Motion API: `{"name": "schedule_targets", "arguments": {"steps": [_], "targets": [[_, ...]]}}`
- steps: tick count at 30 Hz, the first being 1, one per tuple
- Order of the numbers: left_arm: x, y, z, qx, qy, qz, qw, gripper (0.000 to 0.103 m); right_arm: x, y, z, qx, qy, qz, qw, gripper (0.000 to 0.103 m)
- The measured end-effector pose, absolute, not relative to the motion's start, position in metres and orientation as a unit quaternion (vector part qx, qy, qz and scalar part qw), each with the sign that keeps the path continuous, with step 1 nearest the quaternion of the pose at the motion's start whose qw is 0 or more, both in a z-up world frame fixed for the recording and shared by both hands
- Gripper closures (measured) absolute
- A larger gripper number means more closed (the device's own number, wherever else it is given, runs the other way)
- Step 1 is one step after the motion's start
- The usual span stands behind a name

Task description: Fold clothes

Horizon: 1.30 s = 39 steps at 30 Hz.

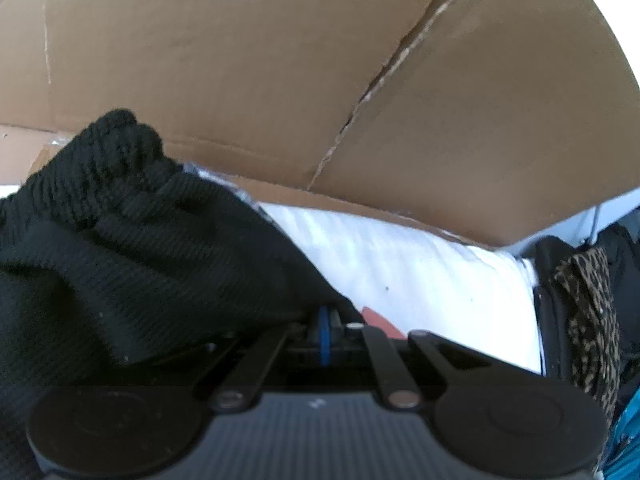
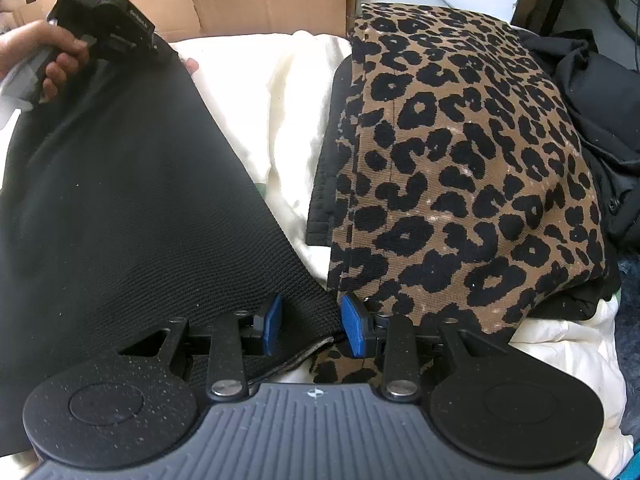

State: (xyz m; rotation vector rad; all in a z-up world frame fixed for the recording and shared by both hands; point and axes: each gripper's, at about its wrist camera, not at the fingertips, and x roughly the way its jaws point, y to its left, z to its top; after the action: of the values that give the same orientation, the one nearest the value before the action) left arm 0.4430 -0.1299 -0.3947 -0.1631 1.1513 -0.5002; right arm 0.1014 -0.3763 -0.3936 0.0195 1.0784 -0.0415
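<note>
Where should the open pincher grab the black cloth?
Probably at the near corner of the black cloth, where its hem pokes between the blue pads of the right gripper. Come in flat from the near side, as it sits now: the edge there is thin and stands free of the leopard cloth. The left gripper already pinches the far end.

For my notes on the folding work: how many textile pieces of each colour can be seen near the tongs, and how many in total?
Black: 2, the knit garment held by both tongs and the dark heap at far right
Leopard print: 1, the folded piece
Cream white: 1, the bedding underneath
Total: 4
</note>
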Motion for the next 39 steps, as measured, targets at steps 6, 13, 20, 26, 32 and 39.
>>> {"name": "schedule_targets", "arguments": {"steps": [6,13,20,26,32,39], "targets": [[0.421,-0.113,-0.363,-0.078,0.527,-0.249,0.809,0.083,0.097,-0.376,-0.386,0.0,0.511,-0.035,0.859,0.064],[0.388,-0.042,-0.328,-0.071,0.512,-0.244,0.821,0.083,0.092,-0.376,-0.378,-0.011,0.508,-0.052,0.86,0.066],[0.328,0.032,-0.304,-0.092,0.512,-0.198,0.831,0.081,0.093,-0.373,-0.361,-0.016,0.489,-0.041,0.871,0.066],[0.261,0.072,-0.302,-0.093,0.526,-0.172,0.828,0.081,0.099,-0.36,-0.351,-0.012,0.483,-0.016,0.875,0.066],[0.214,0.081,-0.317,-0.094,0.531,-0.177,0.823,0.081,0.103,-0.345,-0.336,-0.001,0.478,0.014,0.878,0.066],[0.176,0.075,-0.339,-0.088,0.544,-0.219,0.805,0.081,0.104,-0.318,-0.326,0.01,0.47,0.066,0.88,0.066]]}}
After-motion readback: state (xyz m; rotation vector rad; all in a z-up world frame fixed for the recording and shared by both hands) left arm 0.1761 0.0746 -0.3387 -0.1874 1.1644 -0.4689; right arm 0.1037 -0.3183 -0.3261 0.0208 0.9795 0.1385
